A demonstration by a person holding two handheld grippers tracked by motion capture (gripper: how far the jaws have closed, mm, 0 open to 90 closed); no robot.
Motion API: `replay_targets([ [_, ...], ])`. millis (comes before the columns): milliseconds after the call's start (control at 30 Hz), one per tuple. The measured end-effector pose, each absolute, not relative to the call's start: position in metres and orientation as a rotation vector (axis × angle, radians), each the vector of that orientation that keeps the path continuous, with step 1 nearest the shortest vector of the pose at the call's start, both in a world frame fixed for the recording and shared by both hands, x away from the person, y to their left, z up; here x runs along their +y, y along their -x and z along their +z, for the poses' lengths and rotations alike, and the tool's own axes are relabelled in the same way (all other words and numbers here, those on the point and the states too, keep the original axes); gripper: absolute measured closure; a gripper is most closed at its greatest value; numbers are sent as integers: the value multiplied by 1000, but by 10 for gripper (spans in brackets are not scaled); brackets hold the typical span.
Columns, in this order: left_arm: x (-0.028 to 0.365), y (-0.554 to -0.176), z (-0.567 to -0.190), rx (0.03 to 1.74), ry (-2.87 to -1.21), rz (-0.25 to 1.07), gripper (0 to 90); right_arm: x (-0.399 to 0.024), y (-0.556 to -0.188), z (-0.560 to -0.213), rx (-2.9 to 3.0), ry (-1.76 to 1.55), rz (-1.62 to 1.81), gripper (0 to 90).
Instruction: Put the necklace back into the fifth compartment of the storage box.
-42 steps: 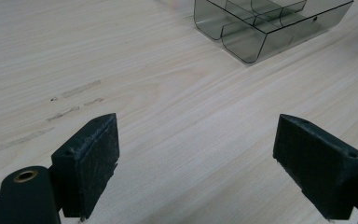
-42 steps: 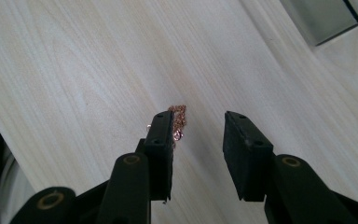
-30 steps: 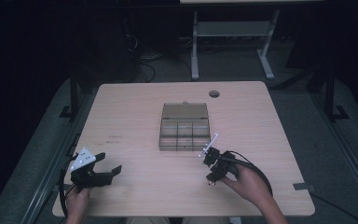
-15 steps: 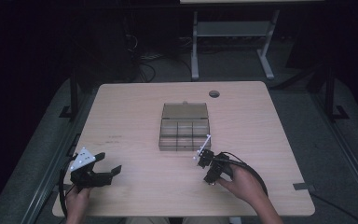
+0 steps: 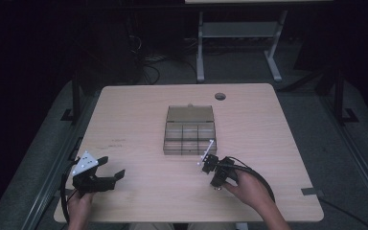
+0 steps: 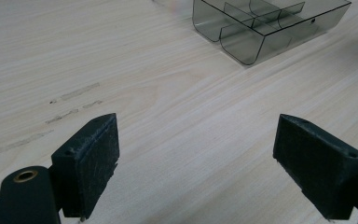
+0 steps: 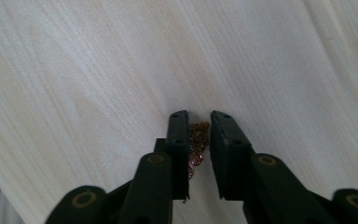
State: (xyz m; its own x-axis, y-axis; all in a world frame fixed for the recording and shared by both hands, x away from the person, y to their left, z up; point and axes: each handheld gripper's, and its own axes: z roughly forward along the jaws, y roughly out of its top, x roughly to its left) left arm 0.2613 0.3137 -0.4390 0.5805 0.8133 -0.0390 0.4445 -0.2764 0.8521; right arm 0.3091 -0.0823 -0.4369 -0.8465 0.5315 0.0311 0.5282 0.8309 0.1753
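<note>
While my left tool (image 5: 106, 175) rests wide open and idle on the pale wooden counter (image 5: 139, 110), my right tool (image 7: 199, 127), jaws narrowed, pinches a small gold-coloured chain (image 7: 198, 132) lying just in front of the smoky clear plastic compartment box (image 5: 189, 131), probably its destination. Since a second ago, the right tool has shifted leftward, closer to me.

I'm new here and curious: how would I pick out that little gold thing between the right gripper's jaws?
Start at the wooden table and find the right gripper near its front edge. Between its nearly closed jaws sits a small bunched chain, gold links with pinkish bits, the one shiny thing on bare wood.
</note>
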Motion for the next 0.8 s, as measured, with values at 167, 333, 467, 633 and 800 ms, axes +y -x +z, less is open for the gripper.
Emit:
replay_targets([
  [167,313,-261,-439,1012,-1910,516,141,-80,-307,-437,3000,-852,279,851],
  [333,313,-261,-439,1013,-1910,513,141,-83,-307,-437,3003,-832,307,867],
  [467,313,-261,-439,1014,-1908,514,141,-83,-306,-437,3008,-825,321,873],
  [633,313,-261,-439,1011,-1912,519,141,-85,-303,-434,3010,-830,356,875],
  [800,312,-261,-439,1013,-1914,517,141,-91,-303,-423,2992,-821,417,875],
])
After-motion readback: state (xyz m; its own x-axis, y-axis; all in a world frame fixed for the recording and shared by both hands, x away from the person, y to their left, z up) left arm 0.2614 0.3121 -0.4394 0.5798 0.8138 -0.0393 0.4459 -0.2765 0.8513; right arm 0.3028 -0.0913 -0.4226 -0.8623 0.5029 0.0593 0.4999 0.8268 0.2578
